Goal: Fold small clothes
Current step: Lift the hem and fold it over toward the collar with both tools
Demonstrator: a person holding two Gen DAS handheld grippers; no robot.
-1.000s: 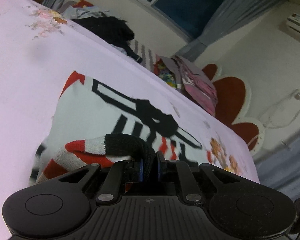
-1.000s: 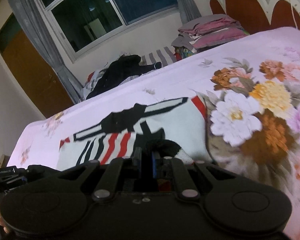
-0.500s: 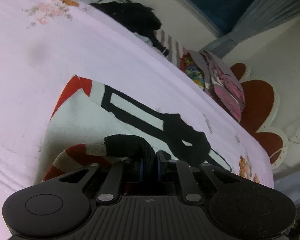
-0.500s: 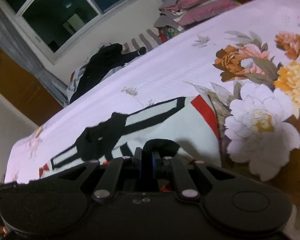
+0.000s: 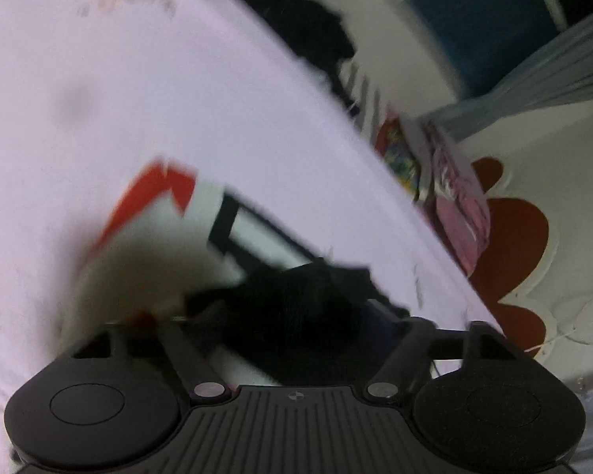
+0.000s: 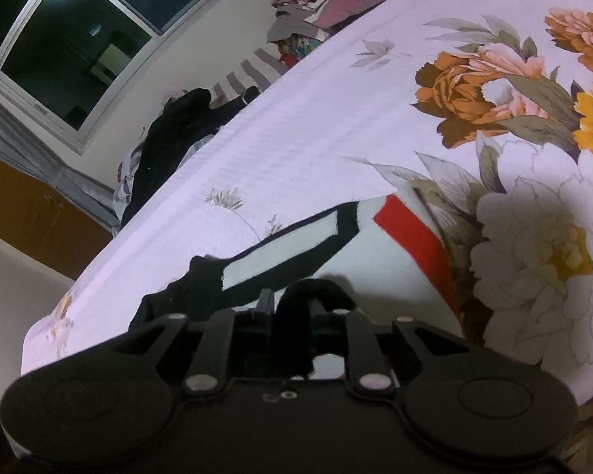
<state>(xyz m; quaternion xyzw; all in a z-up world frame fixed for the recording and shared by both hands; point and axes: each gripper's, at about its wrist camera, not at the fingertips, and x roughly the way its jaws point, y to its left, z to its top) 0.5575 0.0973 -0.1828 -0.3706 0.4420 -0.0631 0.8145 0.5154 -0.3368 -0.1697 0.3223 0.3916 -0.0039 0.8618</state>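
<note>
On the lilac floral bedspread (image 6: 296,126), the small white sweater (image 6: 379,260) with its red and black bands lies spread low at six o'clock of both wrist views, and both tongs are down over its near edge. The left gripper (image 5: 296,316) has its jaws swinging wide apart, and the black cuff (image 5: 304,308) sits loose between them, no longer pinched; that view is smeared with blur, so exactly how the cuff lands is hard to say. Over on the other side, the right gripper (image 6: 292,312) is just starting to part its jaws, with a black knit loop (image 6: 308,296) between the fingers, seemingly only barely held, if at all. My read: the sleeve ends have been carried in over the sweater's body and are being let go there, so the fold lies flat on top. Around the work, at eleven o'clock in the right view, a heap of dark clothes (image 6: 178,134) waits at the bed's far edge, well apart from the sweater; at one o'clock sits a stack of folded pink and grey laundry (image 6: 328,4), and a dark window (image 6: 79,47) beyond. Nothing lies on the sweater, but the loose cuffs could snag on the fingers as the tongs pull away.
</note>
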